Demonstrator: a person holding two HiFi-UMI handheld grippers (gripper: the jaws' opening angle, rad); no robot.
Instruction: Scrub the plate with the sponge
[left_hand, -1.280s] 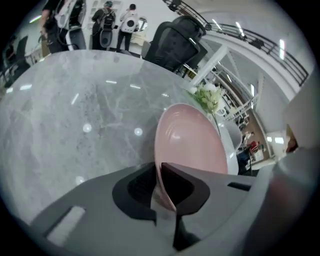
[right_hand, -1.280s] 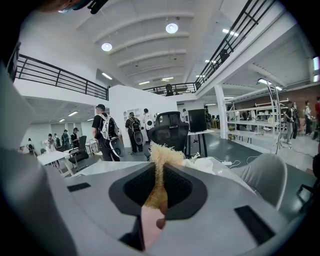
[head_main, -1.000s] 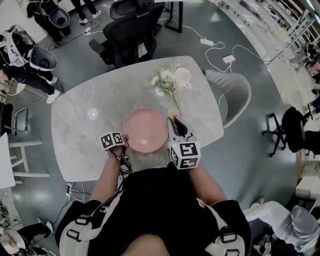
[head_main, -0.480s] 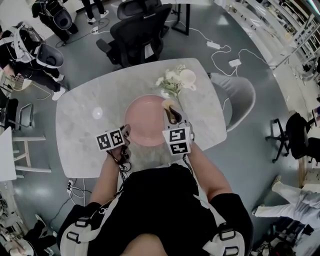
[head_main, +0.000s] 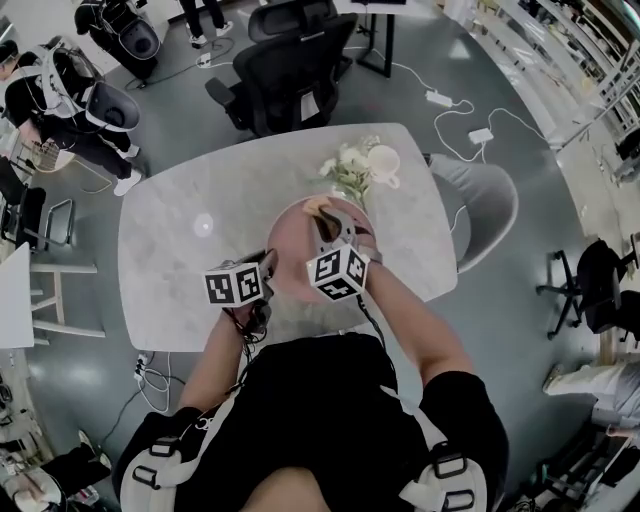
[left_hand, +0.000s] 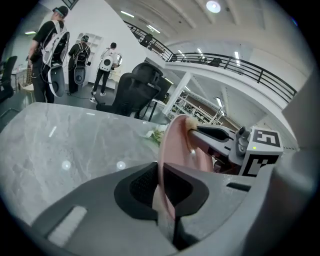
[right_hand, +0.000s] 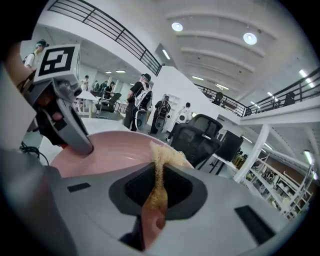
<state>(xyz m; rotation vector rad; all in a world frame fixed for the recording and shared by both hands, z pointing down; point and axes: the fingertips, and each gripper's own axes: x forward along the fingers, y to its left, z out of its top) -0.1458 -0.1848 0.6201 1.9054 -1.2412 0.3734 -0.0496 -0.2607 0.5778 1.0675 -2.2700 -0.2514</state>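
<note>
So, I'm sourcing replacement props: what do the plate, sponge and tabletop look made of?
Plate: smooth pink with soft sheen and thin rim, glazed ceramic or melamine; cannot tell which. Sponge: tan, frayed, fibrous, probably loofah-like fibre. Tabletop: pale grey, veined, reflecting ceiling lights, polished marble or a lookalike.

The plate (head_main: 297, 238) is not lying flat on the table (head_main: 170, 260) any more. The left tool (head_main: 268, 263) is pinching its near rim and lifting it, so the plate is now tipping up on its edge, with its hollow side facing the right tool (head_main: 326, 216). The left tool is sitting higher than it was a second ago. The right tool, which was waiting at the plate's right edge, is now moving in over the pink face. Its sponge (head_main: 320, 208) is now pressing near the far rim. The right tool is also rolling over, so its marker cube (head_main: 337, 273) is showing a tilted side.
</note>
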